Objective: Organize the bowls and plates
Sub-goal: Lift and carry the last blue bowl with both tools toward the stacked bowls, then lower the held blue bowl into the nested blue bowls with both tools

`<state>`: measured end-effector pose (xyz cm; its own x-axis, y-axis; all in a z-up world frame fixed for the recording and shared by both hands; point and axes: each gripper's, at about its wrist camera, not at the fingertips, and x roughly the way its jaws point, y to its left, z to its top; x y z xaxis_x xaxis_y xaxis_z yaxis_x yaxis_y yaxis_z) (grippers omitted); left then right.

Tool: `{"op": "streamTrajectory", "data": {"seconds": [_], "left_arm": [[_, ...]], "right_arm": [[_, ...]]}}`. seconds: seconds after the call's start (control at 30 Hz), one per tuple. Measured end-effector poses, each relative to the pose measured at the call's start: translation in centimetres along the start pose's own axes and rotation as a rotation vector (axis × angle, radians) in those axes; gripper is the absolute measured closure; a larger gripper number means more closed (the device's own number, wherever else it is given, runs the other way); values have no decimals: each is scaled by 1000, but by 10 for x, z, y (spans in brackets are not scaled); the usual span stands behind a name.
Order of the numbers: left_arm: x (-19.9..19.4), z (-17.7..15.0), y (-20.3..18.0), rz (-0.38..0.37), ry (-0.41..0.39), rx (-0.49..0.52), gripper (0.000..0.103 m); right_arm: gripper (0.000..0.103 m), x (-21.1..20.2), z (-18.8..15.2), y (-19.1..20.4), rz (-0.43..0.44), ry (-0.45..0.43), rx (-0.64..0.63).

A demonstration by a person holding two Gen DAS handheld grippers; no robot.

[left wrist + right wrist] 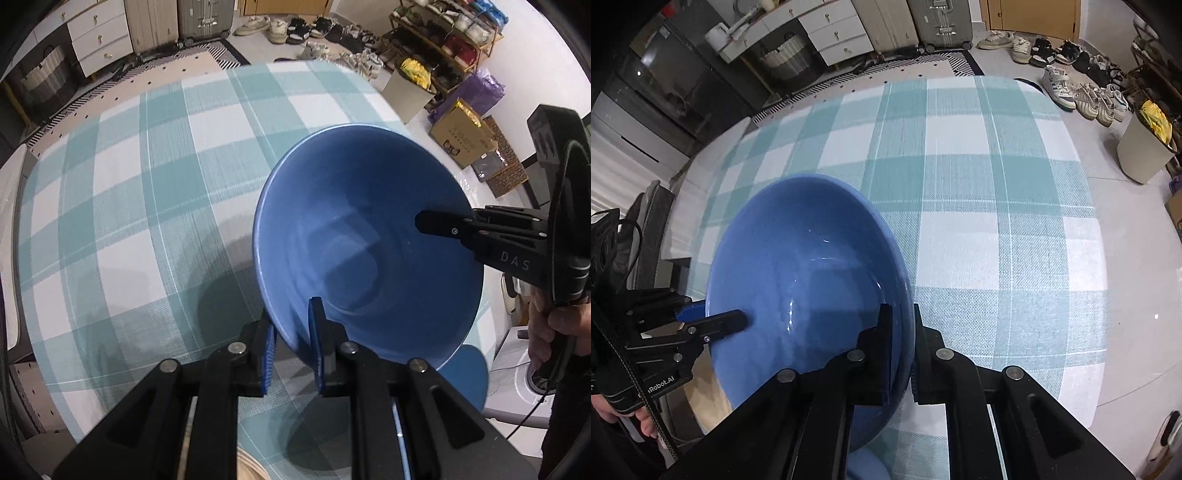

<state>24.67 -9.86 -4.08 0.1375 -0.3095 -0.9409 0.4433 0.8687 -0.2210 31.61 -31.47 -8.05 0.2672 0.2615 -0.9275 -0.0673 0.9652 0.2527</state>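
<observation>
Blue bowl (pixel 369 243) aloft over the checked bench (pixel 129 206), rim pinched on opposite sides by left hand-held gripper (pixel 291 350) and right hand-held gripper (pixel 901 354): best kept level, both hands moving together, no twisting against either grip.

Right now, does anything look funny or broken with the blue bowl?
Nothing looks broken or spilled. The blue bowl is empty, tipped, and off the checked tablecloth, pinched at opposite rims by the left gripper and right gripper.
</observation>
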Motion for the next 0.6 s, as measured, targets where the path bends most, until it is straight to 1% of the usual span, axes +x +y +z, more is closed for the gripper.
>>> {"op": "streamTrajectory", "data": {"seconds": [0.2, 0.37, 0.5, 0.6], "left_arm": [[-18, 3, -9, -5, -2, 18, 89], [-40, 4, -16, 10, -29, 16, 89], [-56, -3, -24, 19, -50, 31, 89], [-67, -11, -30, 10, -58, 41, 89]], "right_arm": [[96, -25, 0, 6, -12, -28, -8], [96, -50, -3, 14, -25, -54, -20], [96, -71, -10, 22, -28, -75, -30], [96, -87, -18, 26, -27, -90, -32]]}}
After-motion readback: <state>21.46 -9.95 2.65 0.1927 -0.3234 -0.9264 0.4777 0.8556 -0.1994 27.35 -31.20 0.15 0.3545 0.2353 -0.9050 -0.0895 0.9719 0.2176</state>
